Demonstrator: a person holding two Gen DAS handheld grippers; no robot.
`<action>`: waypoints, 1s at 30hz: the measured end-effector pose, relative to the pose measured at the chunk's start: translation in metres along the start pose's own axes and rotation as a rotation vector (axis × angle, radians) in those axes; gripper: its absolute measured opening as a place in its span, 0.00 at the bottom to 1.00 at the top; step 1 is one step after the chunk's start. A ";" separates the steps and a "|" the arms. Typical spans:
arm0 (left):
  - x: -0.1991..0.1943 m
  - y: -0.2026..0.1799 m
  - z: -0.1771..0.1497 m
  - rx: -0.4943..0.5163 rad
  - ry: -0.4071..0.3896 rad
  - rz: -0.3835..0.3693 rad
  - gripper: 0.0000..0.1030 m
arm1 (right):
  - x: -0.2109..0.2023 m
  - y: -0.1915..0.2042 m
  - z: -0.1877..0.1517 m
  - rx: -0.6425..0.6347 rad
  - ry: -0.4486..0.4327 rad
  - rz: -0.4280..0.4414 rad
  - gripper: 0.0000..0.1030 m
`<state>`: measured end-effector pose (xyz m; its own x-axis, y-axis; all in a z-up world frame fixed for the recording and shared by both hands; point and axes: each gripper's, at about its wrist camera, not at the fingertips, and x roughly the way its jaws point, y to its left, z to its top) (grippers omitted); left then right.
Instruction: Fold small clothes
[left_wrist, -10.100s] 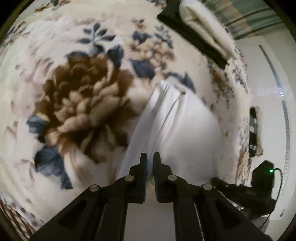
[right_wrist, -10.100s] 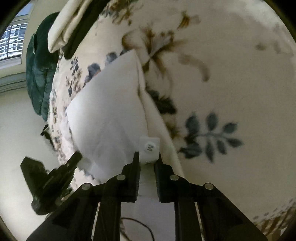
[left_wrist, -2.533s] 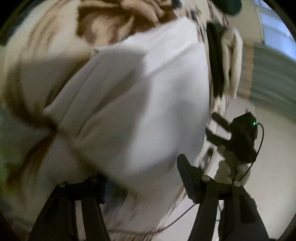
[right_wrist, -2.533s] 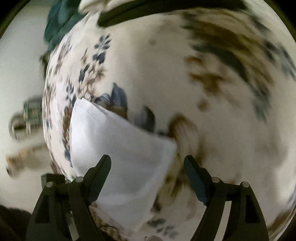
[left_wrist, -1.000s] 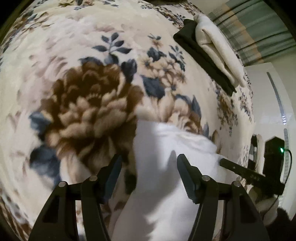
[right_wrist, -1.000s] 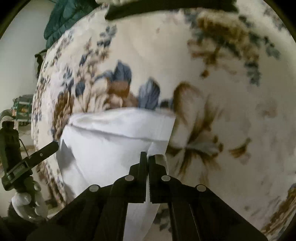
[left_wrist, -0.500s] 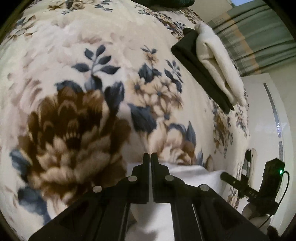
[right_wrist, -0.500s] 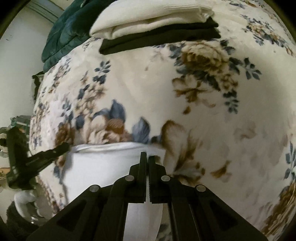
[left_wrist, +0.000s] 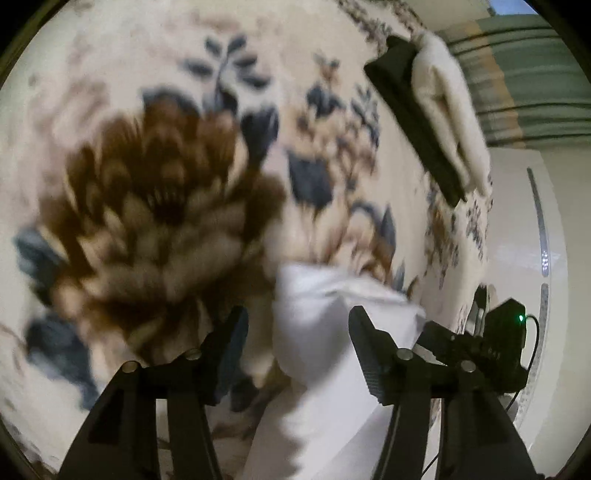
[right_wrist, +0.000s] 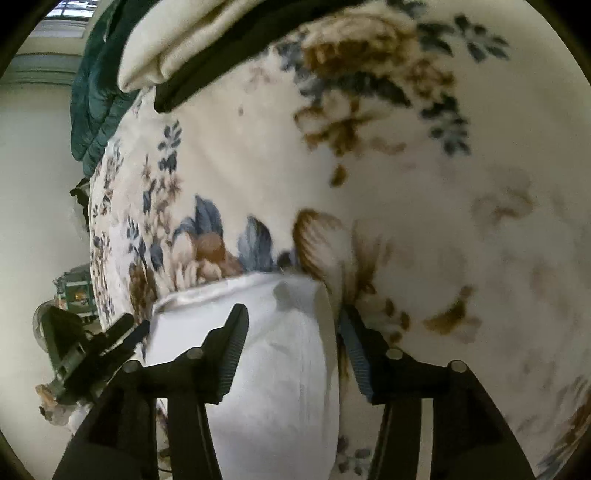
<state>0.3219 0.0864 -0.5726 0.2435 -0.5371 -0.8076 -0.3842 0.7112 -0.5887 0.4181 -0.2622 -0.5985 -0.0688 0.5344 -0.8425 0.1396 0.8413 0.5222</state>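
Floral blanket (left_wrist: 155, 177) fills both views, with a folded stack at its far edge — cream garment (right_wrist: 177, 48) on top of a black one (right_wrist: 221, 62) — and a dark green quilt (right_wrist: 96, 110) beyond that. The white garment (right_wrist: 266, 369) you're folding lies on the blanket at the near edge, its far fold line running between your two tools. Your left gripper (left_wrist: 295, 332) and right gripper (right_wrist: 291, 328) both have fingers spread wide — nothing pinched, each sitting over the white cloth.
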 end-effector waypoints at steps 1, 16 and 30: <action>0.004 -0.001 -0.002 0.001 -0.005 -0.016 0.44 | 0.006 -0.004 -0.001 0.019 0.026 0.020 0.53; 0.006 0.005 0.026 -0.018 0.034 -0.057 0.46 | 0.010 0.011 -0.004 0.039 -0.016 -0.062 0.09; -0.011 0.022 -0.089 -0.050 0.100 -0.053 0.48 | 0.037 -0.048 -0.165 0.347 0.142 0.255 0.36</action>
<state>0.2312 0.0675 -0.5737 0.1757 -0.6179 -0.7664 -0.4175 0.6582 -0.6264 0.2457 -0.2689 -0.6328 -0.1209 0.7475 -0.6532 0.4906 0.6170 0.6153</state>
